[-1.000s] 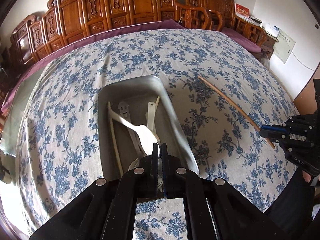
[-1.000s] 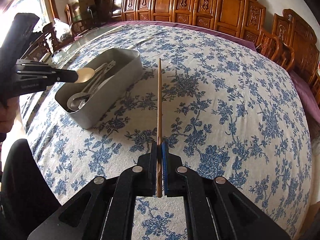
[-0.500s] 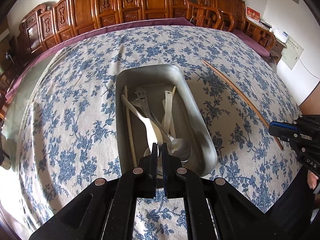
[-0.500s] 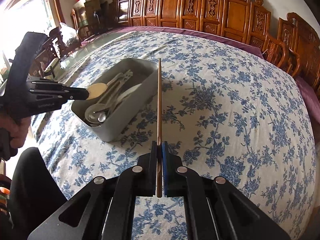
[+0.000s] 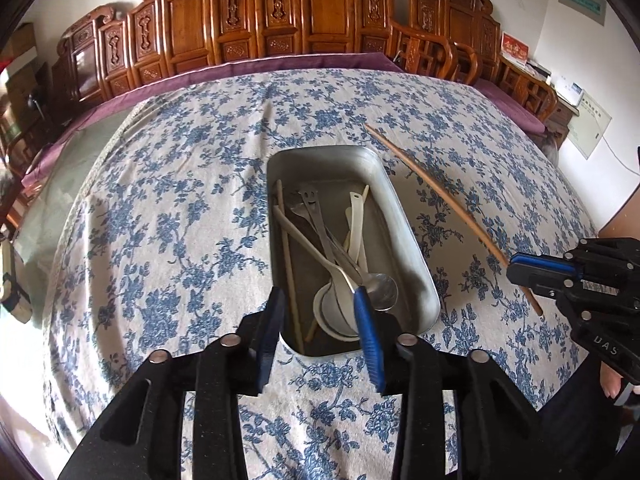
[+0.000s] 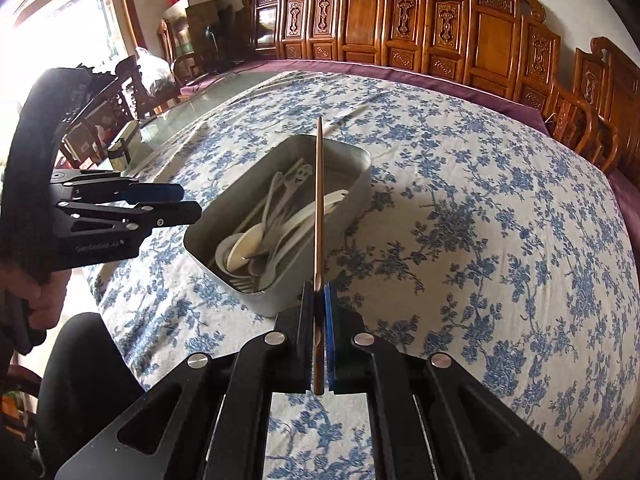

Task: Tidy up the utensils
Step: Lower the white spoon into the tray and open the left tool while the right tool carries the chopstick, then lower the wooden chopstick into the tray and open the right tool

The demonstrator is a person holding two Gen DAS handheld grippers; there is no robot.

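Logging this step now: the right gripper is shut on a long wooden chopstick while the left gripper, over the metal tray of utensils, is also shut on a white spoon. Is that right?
Not quite. The left gripper has jaws apart and holds nothing, as the left wrist view shows; they have just been opening. The right gripper is shut on the long wooden chopstick, and the metal tray holds the utensils.

Daylight floods in from a window (image 6: 60,40) far left of the right jaws, blown out to white glare. The worktop cloth (image 5: 160,220) is evenly bright; the tray (image 6: 348,200) casts a soft shadow rightward. Both fisheye views bend the chairs (image 5: 312,12) into an arc, with dark vignetted corners. Focus is sharp throughout.
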